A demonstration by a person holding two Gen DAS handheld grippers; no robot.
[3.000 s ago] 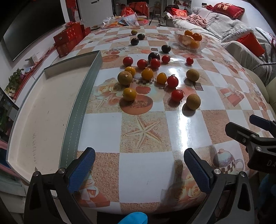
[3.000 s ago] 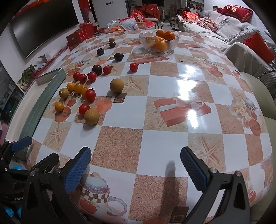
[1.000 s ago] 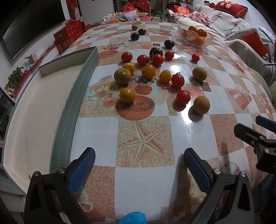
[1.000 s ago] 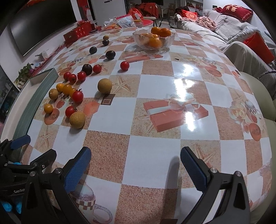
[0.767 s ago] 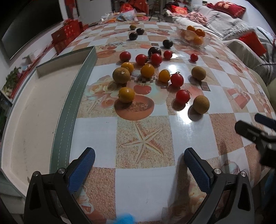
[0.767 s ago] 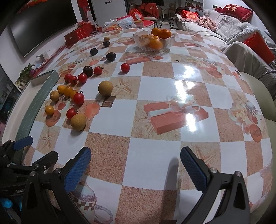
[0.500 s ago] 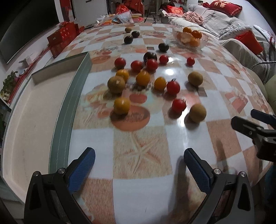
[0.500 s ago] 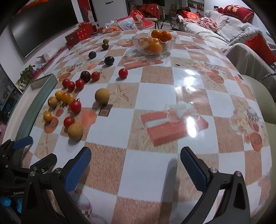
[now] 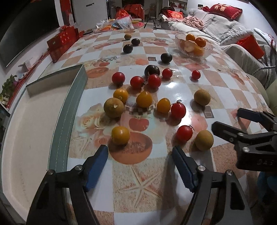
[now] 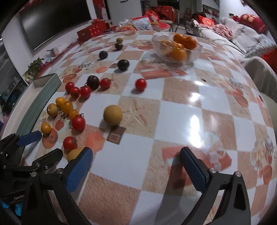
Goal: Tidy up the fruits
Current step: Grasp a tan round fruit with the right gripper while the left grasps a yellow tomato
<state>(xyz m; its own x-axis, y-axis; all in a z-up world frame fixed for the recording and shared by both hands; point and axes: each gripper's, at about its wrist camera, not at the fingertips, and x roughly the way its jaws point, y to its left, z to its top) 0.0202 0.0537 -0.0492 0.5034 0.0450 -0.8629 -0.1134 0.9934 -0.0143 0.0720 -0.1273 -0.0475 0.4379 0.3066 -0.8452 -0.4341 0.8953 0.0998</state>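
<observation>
Loose fruit lies on the checkered tablecloth: red tomatoes (image 9: 178, 110), orange-yellow fruits (image 9: 144, 99), brown round fruits (image 9: 114, 107) and dark plums (image 9: 152, 70). My left gripper (image 9: 139, 156) is open and empty, its blue pads just short of a yellow fruit (image 9: 120, 135) and a red tomato (image 9: 184, 133). My right gripper (image 10: 135, 160) is open and empty over the cloth, with a brown fruit (image 10: 112, 115) ahead and another (image 10: 73, 154) by its left pad. A glass bowl (image 10: 160, 48) at the back holds oranges (image 10: 184, 41).
A shallow white tray with a grey-green rim (image 9: 69, 107) lies left of the fruit. Red boxes (image 9: 61, 43) and bags stand at the table's far end. A sofa with cushions (image 9: 223, 10) runs along the right. The right gripper shows at the left wrist view's right edge (image 9: 245, 131).
Both grippers have moved forward toward the fruit, which now looks larger and closer. Both stay open and empty. No fruit has moved.
</observation>
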